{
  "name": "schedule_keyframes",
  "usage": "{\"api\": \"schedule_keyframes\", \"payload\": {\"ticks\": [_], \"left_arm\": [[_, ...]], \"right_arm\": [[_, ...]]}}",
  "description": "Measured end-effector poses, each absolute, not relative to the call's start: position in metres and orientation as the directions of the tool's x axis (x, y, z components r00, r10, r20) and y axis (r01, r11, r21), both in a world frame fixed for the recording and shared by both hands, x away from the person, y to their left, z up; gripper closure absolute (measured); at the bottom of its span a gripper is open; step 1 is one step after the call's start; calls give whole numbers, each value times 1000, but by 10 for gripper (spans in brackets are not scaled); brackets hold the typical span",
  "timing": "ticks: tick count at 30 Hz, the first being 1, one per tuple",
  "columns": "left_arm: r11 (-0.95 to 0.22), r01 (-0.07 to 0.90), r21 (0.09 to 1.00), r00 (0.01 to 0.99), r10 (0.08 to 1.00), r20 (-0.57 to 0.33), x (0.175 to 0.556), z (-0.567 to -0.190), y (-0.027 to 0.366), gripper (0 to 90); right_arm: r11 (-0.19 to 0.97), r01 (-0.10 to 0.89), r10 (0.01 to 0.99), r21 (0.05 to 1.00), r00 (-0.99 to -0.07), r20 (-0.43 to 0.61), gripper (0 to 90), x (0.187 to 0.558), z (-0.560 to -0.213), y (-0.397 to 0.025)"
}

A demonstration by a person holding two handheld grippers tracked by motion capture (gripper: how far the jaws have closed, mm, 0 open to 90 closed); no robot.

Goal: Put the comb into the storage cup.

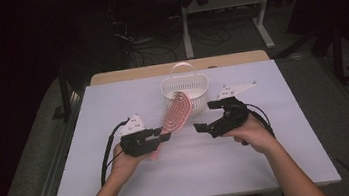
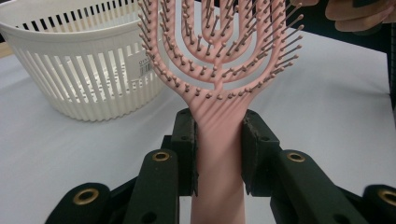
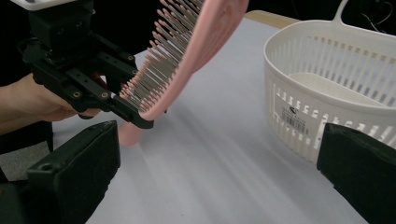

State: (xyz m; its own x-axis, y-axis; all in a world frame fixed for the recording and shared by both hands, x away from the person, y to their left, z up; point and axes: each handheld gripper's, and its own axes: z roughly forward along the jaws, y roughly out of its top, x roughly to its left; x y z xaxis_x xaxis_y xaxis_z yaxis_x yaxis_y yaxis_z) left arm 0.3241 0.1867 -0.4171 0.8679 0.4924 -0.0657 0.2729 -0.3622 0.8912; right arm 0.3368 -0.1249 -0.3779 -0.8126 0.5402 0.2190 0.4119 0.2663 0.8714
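The left gripper (image 2: 218, 154) had its fingers (image 2: 185, 154) pinching the neck of a pink hairbrush (image 2: 219, 70), just below the head, and held it tilted up off the desk (image 1: 196, 166) with the head leaning toward the white basket (image 1: 185, 87) at the far middle. The likeliest trouble was the brush swivelling in that narrow hold: the handle was smooth and tapered, the head was the heavier, wider end, and any knock of the head against the basket rim could have twisted it loose or tipped the light basket over. The right gripper (image 1: 206, 118) hovered just right of the brush with its fingers spread wide and nothing between them; a careless move could have bumped the brush or the basket. The brush itself was an open, vented type, its pink ribs forming nested loops studded with short bristles tipped by small darker balls, and its rounded handle end hung down near the desk.
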Motion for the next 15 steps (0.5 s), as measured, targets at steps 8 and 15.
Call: {"api": "schedule_keyframes", "payload": {"ticks": [8,15], "left_arm": [[-357,269,895,864,500,-60,323,-418,186,704],[-366,258,894,866,499,-45,322,-419,180,704]], "right_arm": [[267,401,523,876,-824,217,0,341,-375,-115],[258,388,512,885,-832,215,0,340,-373,-110]]}}
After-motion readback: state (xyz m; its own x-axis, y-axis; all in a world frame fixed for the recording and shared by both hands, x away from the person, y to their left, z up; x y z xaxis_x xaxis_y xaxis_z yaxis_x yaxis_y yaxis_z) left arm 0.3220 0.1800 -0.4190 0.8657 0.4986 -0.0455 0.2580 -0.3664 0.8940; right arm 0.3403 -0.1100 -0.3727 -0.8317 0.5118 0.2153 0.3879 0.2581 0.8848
